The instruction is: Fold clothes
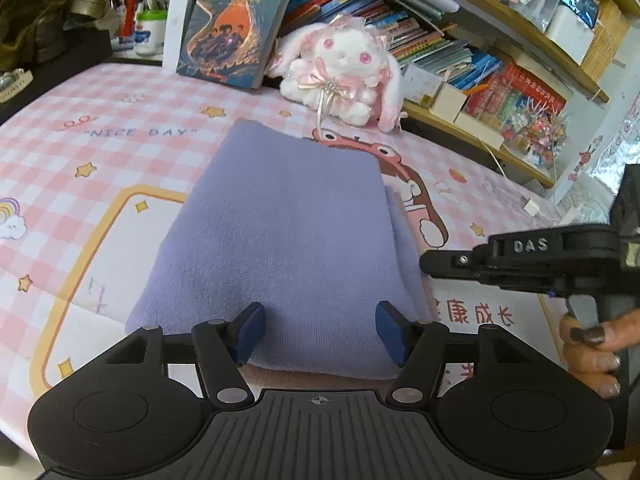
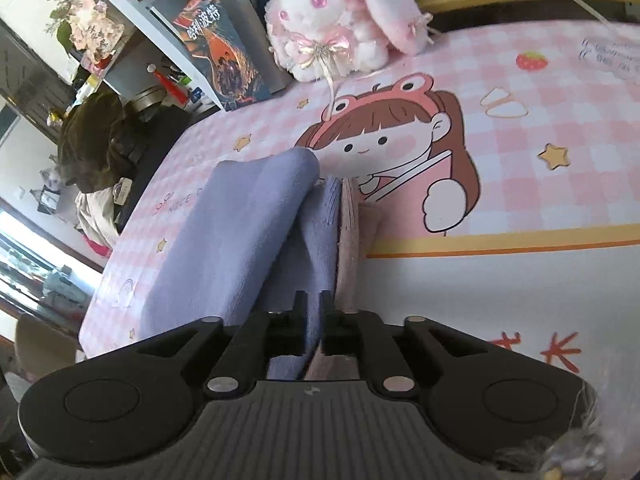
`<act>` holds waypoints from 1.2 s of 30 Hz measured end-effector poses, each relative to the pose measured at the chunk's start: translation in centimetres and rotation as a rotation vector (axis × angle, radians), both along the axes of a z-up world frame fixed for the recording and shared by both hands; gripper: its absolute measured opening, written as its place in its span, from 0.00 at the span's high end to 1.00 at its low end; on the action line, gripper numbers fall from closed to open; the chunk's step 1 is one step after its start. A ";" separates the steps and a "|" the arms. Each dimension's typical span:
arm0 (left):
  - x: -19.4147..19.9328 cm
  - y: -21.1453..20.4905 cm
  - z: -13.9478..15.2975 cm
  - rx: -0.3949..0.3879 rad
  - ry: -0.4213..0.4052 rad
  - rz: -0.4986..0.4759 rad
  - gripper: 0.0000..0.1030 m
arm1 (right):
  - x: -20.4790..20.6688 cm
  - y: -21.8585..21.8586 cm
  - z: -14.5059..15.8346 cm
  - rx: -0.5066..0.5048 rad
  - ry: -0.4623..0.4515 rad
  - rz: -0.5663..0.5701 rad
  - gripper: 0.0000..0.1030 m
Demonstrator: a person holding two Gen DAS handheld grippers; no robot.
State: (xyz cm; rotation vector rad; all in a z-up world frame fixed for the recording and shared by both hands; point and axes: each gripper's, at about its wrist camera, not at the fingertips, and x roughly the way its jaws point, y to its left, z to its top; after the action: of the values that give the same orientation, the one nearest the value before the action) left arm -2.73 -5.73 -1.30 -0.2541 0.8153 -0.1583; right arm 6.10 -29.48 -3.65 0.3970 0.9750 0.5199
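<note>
The lavender cloth lies folded on the pink checked mat, near its middle, with one layer jutting out along its right side. The left gripper sits over the cloth's near edge with its jaws wide apart, the blue pads resting on or just above the fabric; contact cannot be judged. The right gripper has its jaws drawn together, pinching a lavender layer of the cloth's side edge. Just right of that pinch a pinkish layer stands beside the lavender one; whether it belongs to the same garment is unclear. In the left wrist view the right gripper comes in from the right, touching or just beside the cloth's right edge, held by a hand with dark painted nails that is cut off by the frame.

Behind the cloth a white and pink plush rabbit sits on the mat, beside a book leaning upright. A white cup at the far left holds pens. Shelves at the right are packed with books and boxes, their titles too small to read.
</note>
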 end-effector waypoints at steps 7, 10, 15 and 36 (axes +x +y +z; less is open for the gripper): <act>-0.1 1.2 1.1 0.000 -0.046 -0.021 0.34 | -2.9 0.0 1.9 -0.146 -0.098 -0.108 0.29; -0.2 2.2 1.5 0.000 -0.060 -0.036 0.26 | -4.1 0.5 2.3 -0.189 -0.105 -0.190 0.22; -0.9 3.8 2.0 0.020 -0.065 -0.090 0.21 | -6.5 1.9 2.9 -0.224 -0.110 -0.266 0.16; -3.0 11.5 -0.4 0.033 0.056 -0.259 0.16 | -15.9 9.1 2.0 -0.275 0.006 -0.494 0.12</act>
State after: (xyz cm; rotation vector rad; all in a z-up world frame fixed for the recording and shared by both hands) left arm -5.75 5.76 -1.69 -0.1214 0.9047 -0.3819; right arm -9.76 -20.40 -1.67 0.3738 0.8986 -0.0629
